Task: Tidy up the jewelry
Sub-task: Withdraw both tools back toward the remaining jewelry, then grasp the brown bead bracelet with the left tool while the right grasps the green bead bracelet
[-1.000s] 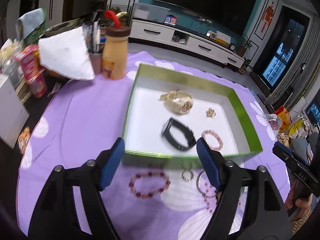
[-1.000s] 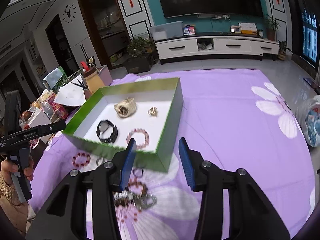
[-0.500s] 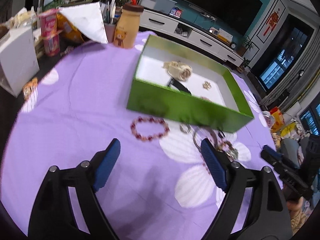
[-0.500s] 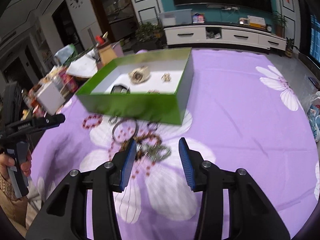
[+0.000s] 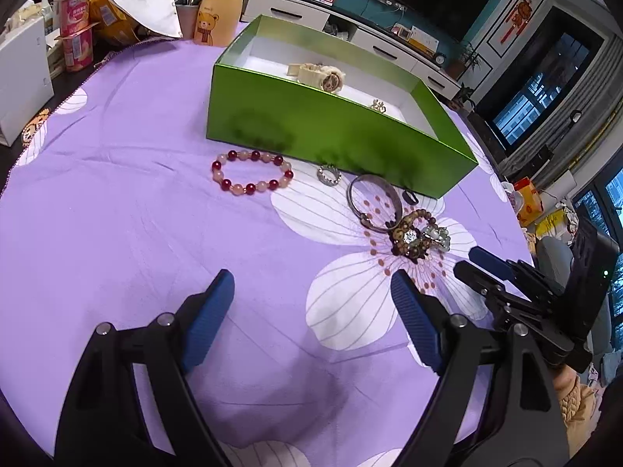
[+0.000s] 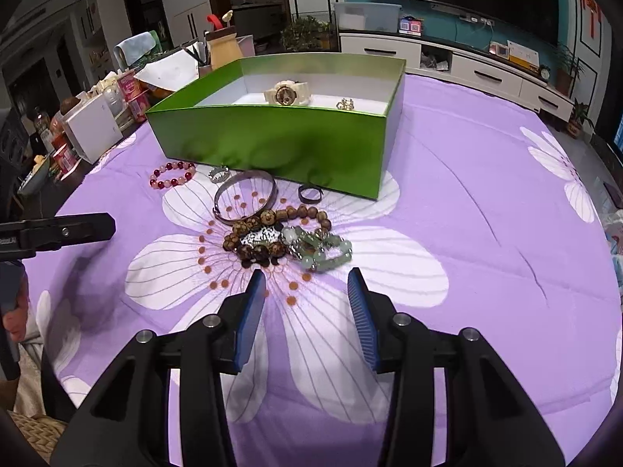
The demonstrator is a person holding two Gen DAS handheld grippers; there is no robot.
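A green box (image 5: 331, 124) (image 6: 272, 140) on the purple flowered cloth holds a cream watch (image 5: 321, 76) and a small gold charm (image 6: 344, 104). In front of it lie a red-and-pink bead bracelet (image 5: 251, 175), a silver ring (image 5: 329, 174), a metal bangle (image 6: 245, 194), a dark ring (image 6: 310, 193), a brown bead bracelet (image 6: 264, 233) and a green jade bracelet (image 6: 323, 249). My left gripper (image 5: 311, 278) is open wide and empty, low over the cloth, short of the red bracelet. My right gripper (image 6: 307, 274) is open and empty, just short of the brown and jade pile.
Yoghurt cups (image 5: 76, 39), a white carton (image 5: 21, 78), a folded paper and a bear-printed bottle (image 5: 216, 19) crowd the table's far left. The right gripper's body (image 5: 486, 262) shows at the right of the left wrist view. A TV cabinet stands behind.
Both grippers have sunk and drawn back from above the box toward the loose jewelry in front of it. The box now shows its side wall. The left jaws stand a little wider.
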